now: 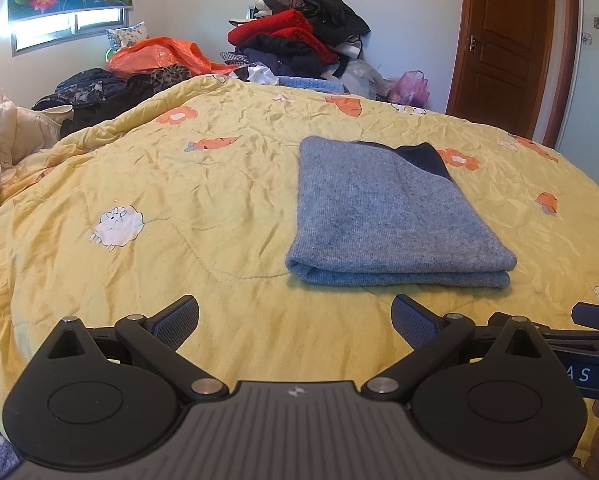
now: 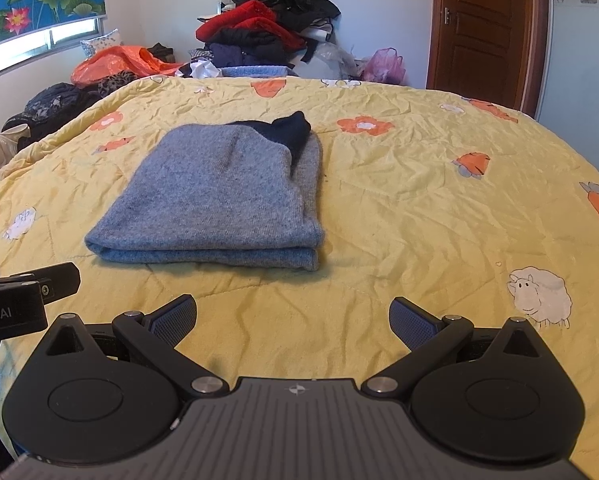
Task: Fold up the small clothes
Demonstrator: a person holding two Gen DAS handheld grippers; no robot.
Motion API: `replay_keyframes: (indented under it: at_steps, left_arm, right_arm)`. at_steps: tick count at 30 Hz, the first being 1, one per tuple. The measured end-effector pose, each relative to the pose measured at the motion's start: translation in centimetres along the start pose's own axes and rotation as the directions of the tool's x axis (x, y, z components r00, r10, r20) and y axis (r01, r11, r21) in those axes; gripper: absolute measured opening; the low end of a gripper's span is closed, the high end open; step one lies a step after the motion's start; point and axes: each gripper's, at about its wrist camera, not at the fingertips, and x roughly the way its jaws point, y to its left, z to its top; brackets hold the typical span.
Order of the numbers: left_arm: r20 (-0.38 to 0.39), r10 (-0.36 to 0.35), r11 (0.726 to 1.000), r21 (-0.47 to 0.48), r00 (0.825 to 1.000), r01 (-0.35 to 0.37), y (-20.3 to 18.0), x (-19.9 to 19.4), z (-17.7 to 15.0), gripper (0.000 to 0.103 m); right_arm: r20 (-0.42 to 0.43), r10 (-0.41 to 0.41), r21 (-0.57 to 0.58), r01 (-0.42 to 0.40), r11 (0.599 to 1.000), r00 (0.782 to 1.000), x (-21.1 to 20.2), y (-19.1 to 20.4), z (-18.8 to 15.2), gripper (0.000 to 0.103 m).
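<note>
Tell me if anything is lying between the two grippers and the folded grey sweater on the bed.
Nothing visible does. Only bare yellow quilt lies between the open left gripper and the sweater, and likewise ahead of the open right gripper. The clothes pile sits far behind.

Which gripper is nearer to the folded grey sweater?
Neither clearly. The left gripper faces the folded grey sweater's left part, the right gripper its right part.

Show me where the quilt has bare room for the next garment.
Free: yellow quilt right of the folded grey knit garment, and the strip between it and the open right tongs and left tongs. Crowded: heaped clothes pile at the far edge.
</note>
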Motion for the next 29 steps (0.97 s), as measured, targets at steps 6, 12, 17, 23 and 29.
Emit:
replay_keyframes:
  at_steps: [6,12,17,23,29]
  left_arm:
    - [-0.004,0.000,1.000,0.000,1.000,0.000,0.0,0.1,0.0,0.103]
    - [-0.002,0.001,1.000,0.002,1.000,-0.001,0.1,0.1,0.0,0.103]
    - [-0.016,-0.004,1.000,-0.006,1.000,0.004,0.2,0.4,0.0,0.103]
    - [0.039,0.023,1.000,-0.015,0.999,-0.022,0.5,-0.4,-0.3,0.103]
    - [0.050,0.082,0.996,-0.030,0.995,-0.081,3.1,1.1,0.9,0.103]
  right_arm:
    - [-0.002,0.000,0.000,0.000,1.000,1.000,0.0,0.0,-0.1,0.103]
    - [-0.004,0.001,0.000,-0.001,1.000,1.000,0.1,0.1,-0.1,0.103]
    - [-0.005,0.001,-0.004,-0.001,1.000,1.000,0.1,0.1,-0.1,0.103]
    - [-0.004,0.003,-0.008,-0.003,1.000,1.000,0.1,0.4,0.0,0.103]
    - [0.014,0.003,0.002,-0.003,1.000,1.000,0.1,-0.3,0.6,0.103]
